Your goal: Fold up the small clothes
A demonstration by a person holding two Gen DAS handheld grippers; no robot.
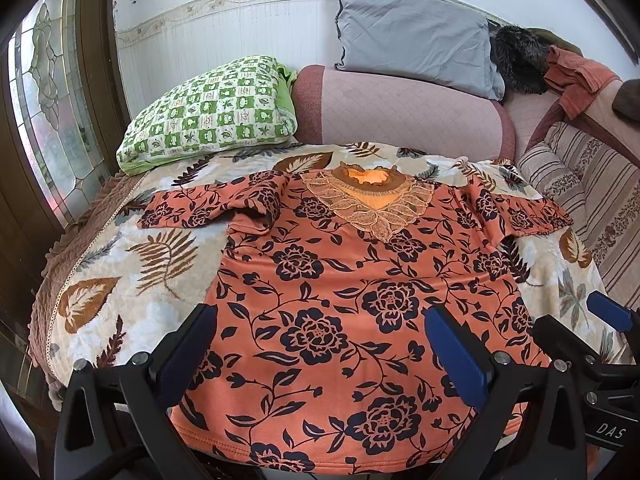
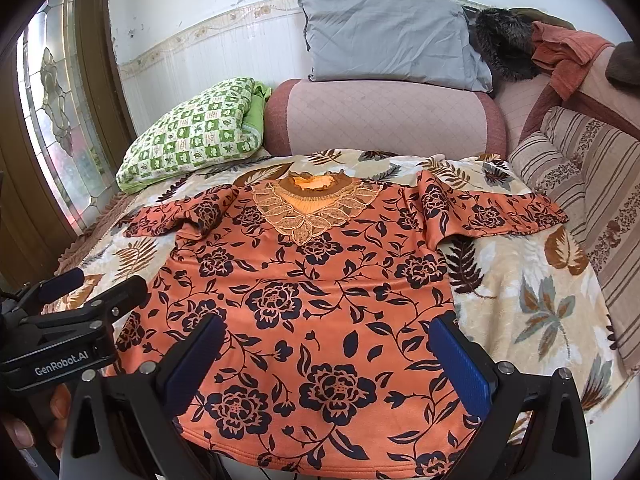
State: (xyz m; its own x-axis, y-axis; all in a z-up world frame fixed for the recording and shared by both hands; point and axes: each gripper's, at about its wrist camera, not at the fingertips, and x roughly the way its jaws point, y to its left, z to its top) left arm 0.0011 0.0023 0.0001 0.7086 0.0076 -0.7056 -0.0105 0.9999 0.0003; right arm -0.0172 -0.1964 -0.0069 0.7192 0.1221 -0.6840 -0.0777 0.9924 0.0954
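Note:
An orange top with dark flowers [image 1: 332, 300] [image 2: 312, 304] lies flat, front up, on a leaf-patterned blanket [image 1: 120, 280] [image 2: 532, 288]. Its lace collar [image 1: 368, 200] [image 2: 316, 204] points away from me and both short sleeves are spread out sideways. My left gripper [image 1: 320, 344] hovers open over the hem's left half, nothing between its blue pads [image 1: 456, 356]. My right gripper [image 2: 328, 356] hangs open above the hem's right half, also holding nothing. Each gripper shows at the edge of the other's view: the right one [image 1: 600, 340] and the left one [image 2: 80, 304].
A green checked pillow [image 1: 208, 112] lies at the blanket's far left. Behind are a pink sofa arm [image 1: 400, 112], a grey pillow [image 1: 416, 36] and a striped cushion [image 2: 592, 184]. A glazed wooden door [image 1: 48, 112] stands at left. A hand [image 2: 24, 420] holds the left gripper.

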